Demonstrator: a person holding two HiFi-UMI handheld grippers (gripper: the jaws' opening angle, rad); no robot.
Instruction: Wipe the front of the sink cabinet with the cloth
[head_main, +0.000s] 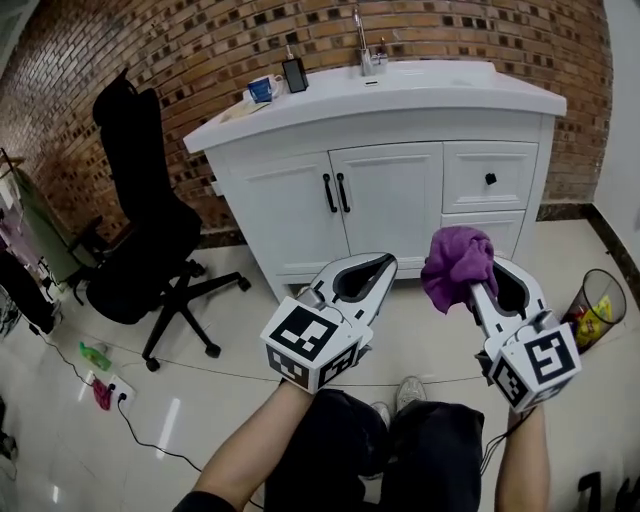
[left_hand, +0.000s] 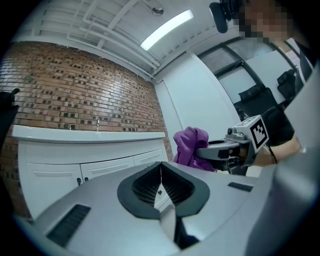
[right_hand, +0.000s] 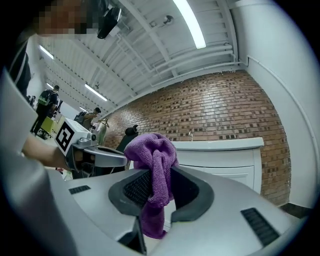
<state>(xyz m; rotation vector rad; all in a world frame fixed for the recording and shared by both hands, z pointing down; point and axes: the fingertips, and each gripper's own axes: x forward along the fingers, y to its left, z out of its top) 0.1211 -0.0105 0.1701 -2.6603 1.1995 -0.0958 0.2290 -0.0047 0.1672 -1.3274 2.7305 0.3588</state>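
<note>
My right gripper clamps the purple cloth, lower right. My left gripper has its jaws pressed together on nothing (the white sink cabinet sits upper centre).

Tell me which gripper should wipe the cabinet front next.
Right. The right gripper is shut on the purple cloth, which is bunched above its jaws, and it faces the sink cabinet. The left gripper is shut with nothing in it. Neither touches the cabinet.

Bright ceiling-tube light; sharp, fisheye-bent edges.
</note>
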